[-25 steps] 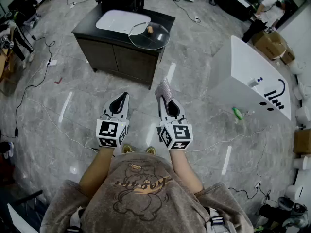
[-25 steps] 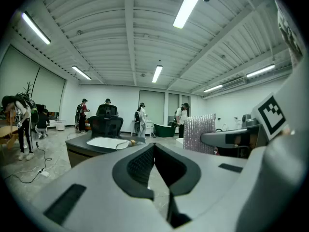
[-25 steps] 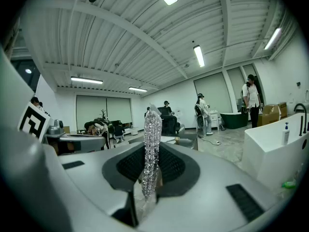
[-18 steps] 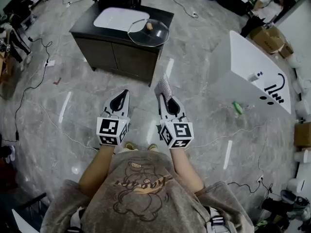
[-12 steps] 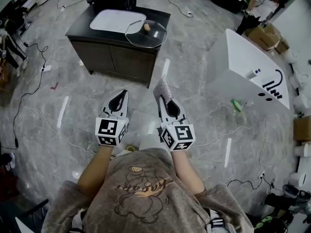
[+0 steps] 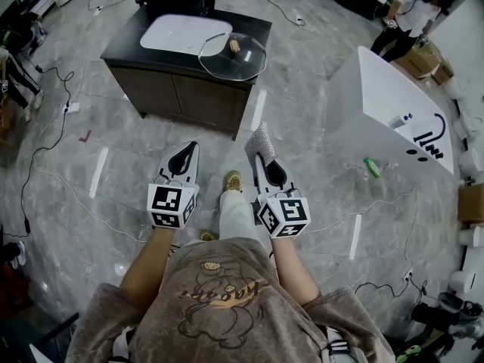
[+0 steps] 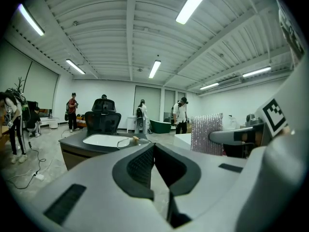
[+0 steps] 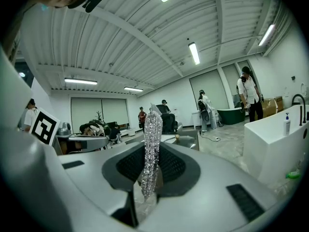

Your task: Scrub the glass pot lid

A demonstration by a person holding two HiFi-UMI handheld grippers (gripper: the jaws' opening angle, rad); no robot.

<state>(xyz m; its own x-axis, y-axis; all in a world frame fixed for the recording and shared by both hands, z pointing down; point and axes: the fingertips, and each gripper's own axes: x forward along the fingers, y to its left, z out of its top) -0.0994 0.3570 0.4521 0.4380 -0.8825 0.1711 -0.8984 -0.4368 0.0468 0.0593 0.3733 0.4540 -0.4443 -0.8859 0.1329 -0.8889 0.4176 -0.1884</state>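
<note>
**Item: glass pot lid (image 6: 232, 57).** Located in the upper centre of the head view, on the right end of a dark cabinet (image 6: 128, 42), just beside a white basin (image 6: 181, 33). Laid flat, dome and knob (image 6: 234, 46) facing up. Rim seemingly reaching past the cabinet's front right edge. Round in outline, so no real long axis; the only axis is through the knob, pointing straight up. Glimpsed small and low in the left gripper view (image 7: 124, 140), above the jaw tips.

**Item: left gripper (image 6: 188, 154).** Lower centre of the head view, left of the pair, nose aimed at the top of the frame. Jaws closed pad to pad in its own view (image 7: 153, 148), nothing between them.

**Item: right gripper (image 6: 266, 169).** Lower centre, right of the pair. Jaws clamped on a silvery scrub pad (image 6: 262, 140), shown edge-on as a thin glittering strip in its own view (image 8: 152, 144). Long axis of the pad in line with the jaws, free end projecting forward past the tips toward the cabinet.

**Progress, as judged:** scrubbing not begun. Tool in hand, which counts as the one step done. Both grippers well apart from the lid, over bare floor, with a foot (image 6: 233, 180) showing between them. No contact between pad and glass. No water or suds visible on the lid.

**Remaining:** reaching the cabinet, steadying the lid (probably at the knob or rim, with the empty gripper), then rubbing the pad over the glass.
</note>
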